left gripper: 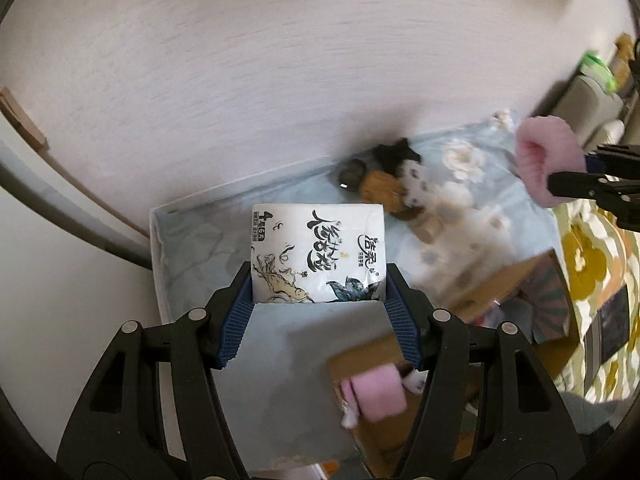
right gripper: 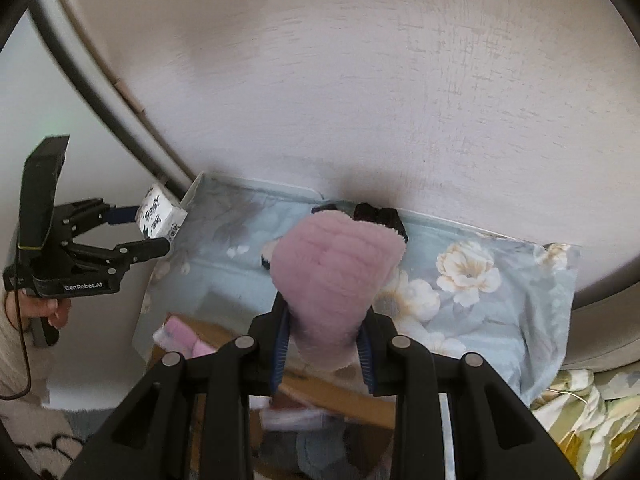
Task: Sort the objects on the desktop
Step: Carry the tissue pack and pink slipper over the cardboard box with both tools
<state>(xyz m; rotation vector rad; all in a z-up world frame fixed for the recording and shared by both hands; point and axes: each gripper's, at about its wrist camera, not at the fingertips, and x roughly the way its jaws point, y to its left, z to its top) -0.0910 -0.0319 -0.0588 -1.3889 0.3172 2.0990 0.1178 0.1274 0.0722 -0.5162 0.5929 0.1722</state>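
Floral cloth [left gripper: 472, 148]: pale blue with cream flowers, spread over the surface against the white wall [left gripper: 240, 60]; every place below is given relative to it.
Cardboard box [left gripper: 516, 280]: open, at the cloth's near edge, a pink item [left gripper: 380, 394] lying inside.
Left gripper [left gripper: 318, 280]: held above the cloth's left end, both blue-padded fingers [left gripper: 236, 324] pressed to the sides of a tissue pack.
Right gripper [right gripper: 324, 344]: above the cloth's near middle, over the box edge, fingers clamped on the lower part of a fluffy pink thing.
Fluffy pink thing [right gripper: 336, 276]: lifted clear of the cloth, in the right gripper's hold; what it is cannot be told.
Tissue pack [left gripper: 318, 252]: white with black brush lettering and an ink drawing, held in the air over the cloth's left end.
Small objects [left gripper: 384, 184]: a blurred cluster, black, orange and spotted, lying on the cloth near the wall.
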